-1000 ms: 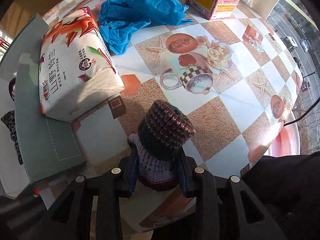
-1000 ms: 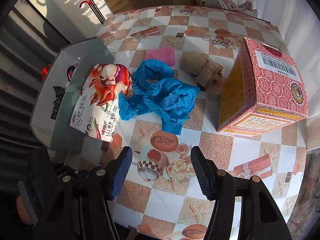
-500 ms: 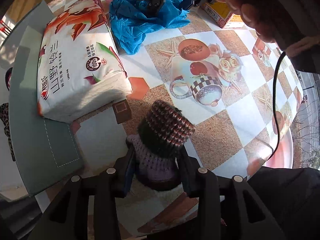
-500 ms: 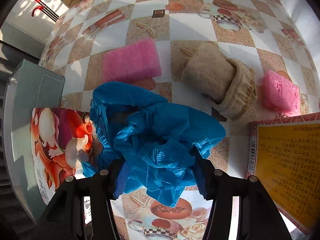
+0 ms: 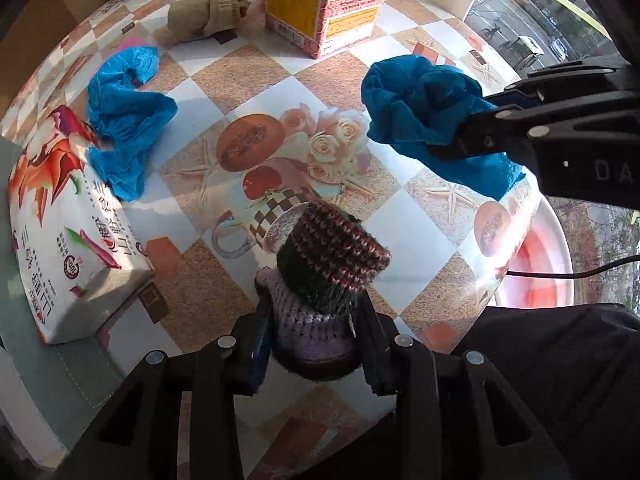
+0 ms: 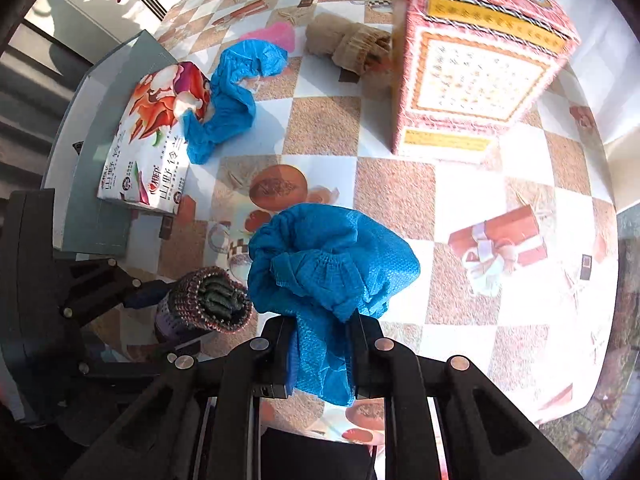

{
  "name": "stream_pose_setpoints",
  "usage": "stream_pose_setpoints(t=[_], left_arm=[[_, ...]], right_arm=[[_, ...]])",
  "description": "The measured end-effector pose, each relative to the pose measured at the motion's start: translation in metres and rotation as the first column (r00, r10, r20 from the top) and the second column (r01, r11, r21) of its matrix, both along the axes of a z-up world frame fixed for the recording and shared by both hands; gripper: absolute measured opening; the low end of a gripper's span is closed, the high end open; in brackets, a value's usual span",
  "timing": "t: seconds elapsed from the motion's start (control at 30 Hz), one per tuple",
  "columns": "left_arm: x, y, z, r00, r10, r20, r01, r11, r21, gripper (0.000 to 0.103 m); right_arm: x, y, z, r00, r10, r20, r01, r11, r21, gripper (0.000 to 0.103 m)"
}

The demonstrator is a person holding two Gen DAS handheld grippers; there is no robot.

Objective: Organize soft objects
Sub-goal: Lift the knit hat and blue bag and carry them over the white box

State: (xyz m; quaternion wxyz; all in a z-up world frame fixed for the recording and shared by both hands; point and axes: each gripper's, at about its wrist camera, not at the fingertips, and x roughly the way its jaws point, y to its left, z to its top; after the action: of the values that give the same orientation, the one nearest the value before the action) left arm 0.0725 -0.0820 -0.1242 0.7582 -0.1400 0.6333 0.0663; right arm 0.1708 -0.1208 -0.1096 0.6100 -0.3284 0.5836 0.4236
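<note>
Blue crumpled cover (image 6: 328, 264) pinched in right tool (image 6: 320, 354), lifted off worktop (image 6: 396, 196). Left tool (image 5: 314, 344) clamps knitted roll (image 5: 326, 276). 1 blue piece (image 5: 124, 120) remains beside tissue pack (image 5: 60, 232). Carry level, grip firm; loose folds could snag.

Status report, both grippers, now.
Left gripper shut on knit roll. Right gripper shut on blue cover, lifted off table. Second blue cover on table against tissue pack. Nothing in the way.
</note>
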Motion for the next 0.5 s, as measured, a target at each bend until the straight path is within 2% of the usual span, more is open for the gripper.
stream_pose_setpoints(t=[0.1, 0.17, 0.27, 0.37, 0.43, 0.5], left_arm=[[0.029, -0.011, 0.014, 0.997, -0.068, 0.039, 0.068, 0.998, 0.007, 0.037], [0.048, -0.003, 0.029, 0.997, -0.031, 0.071, 0.032, 0.999, -0.008, 0.036], [0.068, 0.016, 0.066, 0.987, 0.053, 0.151, -0.050, 0.999, -0.020, 0.035], [0.079, 0.033, 0.113, 0.964, 0.096, 0.249, -0.098, 0.995, -0.006, 0.035], [0.092, 0.045, 0.140, 0.944, 0.126, 0.305, -0.137, 0.990, 0.015, 0.035], [0.106, 0.066, 0.160, 0.930, 0.170, 0.326, -0.195, 0.980, 0.045, 0.035]], right_arm=[[0.029, -0.040, -0.001, 0.992, -0.120, 0.034, 0.121, 0.992, -0.037, 0.019], [0.052, -0.057, 0.008, 0.977, -0.201, 0.067, 0.203, 0.979, -0.019, 0.019], [0.089, -0.069, 0.038, 0.941, -0.314, 0.128, 0.308, 0.949, 0.063, 0.019], [0.124, -0.067, 0.074, 0.901, -0.405, 0.159, 0.379, 0.910, 0.168, 0.019], [0.138, -0.054, 0.100, 0.886, -0.431, 0.173, 0.386, 0.891, 0.239, 0.019], [0.148, -0.035, 0.122, 0.885, -0.433, 0.174, 0.370, 0.878, 0.302, 0.019]])
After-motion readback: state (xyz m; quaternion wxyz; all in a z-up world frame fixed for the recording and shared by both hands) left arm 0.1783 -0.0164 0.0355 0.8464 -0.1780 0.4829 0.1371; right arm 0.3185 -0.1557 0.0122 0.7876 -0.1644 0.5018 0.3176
